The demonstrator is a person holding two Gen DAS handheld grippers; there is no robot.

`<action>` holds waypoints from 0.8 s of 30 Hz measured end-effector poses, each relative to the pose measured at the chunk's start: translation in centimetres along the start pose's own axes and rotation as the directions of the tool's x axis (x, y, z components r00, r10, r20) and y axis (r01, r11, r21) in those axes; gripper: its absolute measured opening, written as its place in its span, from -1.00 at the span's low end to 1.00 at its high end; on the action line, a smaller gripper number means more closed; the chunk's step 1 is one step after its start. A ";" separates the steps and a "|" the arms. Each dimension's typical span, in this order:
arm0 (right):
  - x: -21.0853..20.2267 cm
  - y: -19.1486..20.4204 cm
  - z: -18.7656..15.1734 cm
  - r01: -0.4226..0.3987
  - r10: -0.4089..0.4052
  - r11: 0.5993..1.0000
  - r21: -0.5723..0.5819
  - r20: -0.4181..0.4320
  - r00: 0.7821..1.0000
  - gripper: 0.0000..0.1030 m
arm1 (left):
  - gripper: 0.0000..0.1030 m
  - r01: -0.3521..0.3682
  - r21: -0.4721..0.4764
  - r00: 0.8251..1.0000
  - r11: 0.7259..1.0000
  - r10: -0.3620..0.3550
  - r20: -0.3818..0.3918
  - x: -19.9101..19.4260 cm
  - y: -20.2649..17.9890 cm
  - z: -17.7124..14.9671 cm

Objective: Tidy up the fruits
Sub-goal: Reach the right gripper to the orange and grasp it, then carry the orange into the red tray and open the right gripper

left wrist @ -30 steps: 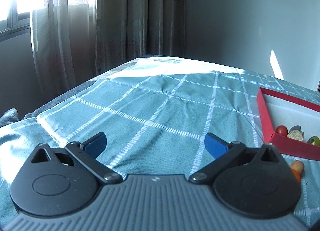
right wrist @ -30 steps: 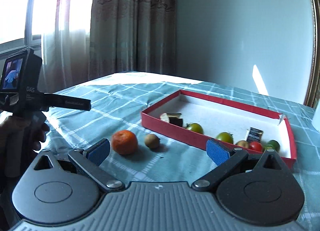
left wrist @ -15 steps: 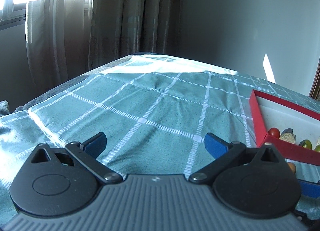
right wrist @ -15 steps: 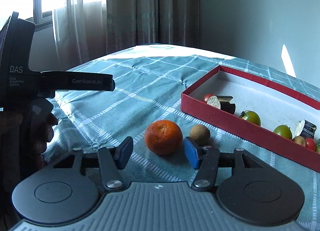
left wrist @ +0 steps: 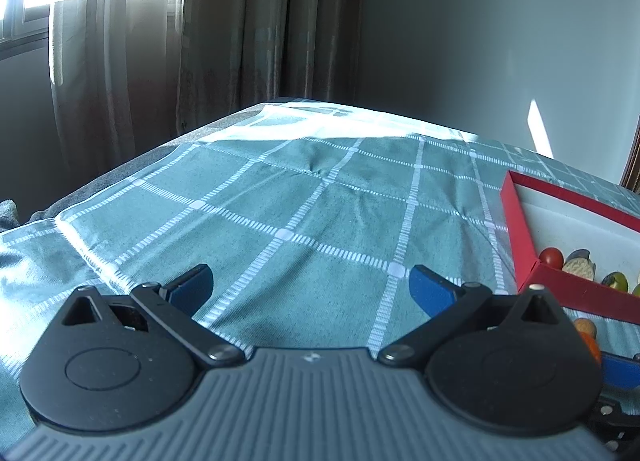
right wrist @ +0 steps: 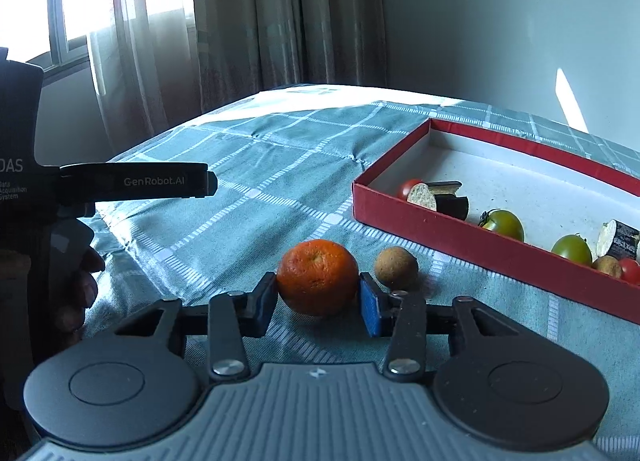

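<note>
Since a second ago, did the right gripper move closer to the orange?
Yes. The right gripper came forward toward the orange, which stayed beside the small brown fruit; its fingers are closing around the orange.

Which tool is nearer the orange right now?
Right. The right tool has its jaws closing around the orange, pads at its sides. The left tool hangs open over bare cloth, well off to the orange's left.

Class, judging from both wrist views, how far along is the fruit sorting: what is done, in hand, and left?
Done: green tomatoes, red tomatoes and cut dark pieces lie in the shallow red box. In hand: the right gripper is closing on the round orange mandarin, pads at its sides. Left: the small brown round fruit on the cloth. The left gripper is open, empty.
</note>
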State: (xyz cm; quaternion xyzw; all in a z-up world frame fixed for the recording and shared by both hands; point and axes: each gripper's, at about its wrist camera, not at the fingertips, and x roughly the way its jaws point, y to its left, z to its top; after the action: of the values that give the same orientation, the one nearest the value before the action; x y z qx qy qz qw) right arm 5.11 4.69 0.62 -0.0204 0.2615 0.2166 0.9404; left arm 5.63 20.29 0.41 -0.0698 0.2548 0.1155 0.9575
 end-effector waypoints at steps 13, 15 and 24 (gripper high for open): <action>-5.6 -5.0 -0.1 0.069 -0.076 0.996 0.059 0.120 0.990 -0.17 | 1.00 0.004 0.006 0.999 1.000 -0.004 -0.033 0.5 -0.1 0.0; -6.6 -6.7 0.1 0.104 -0.113 0.992 0.071 0.134 0.985 -0.17 | 1.00 0.004 0.006 0.999 1.000 -0.004 -0.035 0.5 -0.1 0.0; -6.4 -14.4 3.0 0.262 -0.282 0.954 0.144 0.146 0.948 -0.17 | 1.00 0.007 0.027 0.999 1.000 -0.005 -0.045 0.6 -0.4 -0.1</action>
State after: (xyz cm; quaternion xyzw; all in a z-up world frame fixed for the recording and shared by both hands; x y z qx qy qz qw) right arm 7.66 -10.42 5.30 0.0198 0.1902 0.0691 0.9791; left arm 6.21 19.96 0.06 -0.0602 0.2776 0.1076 0.9528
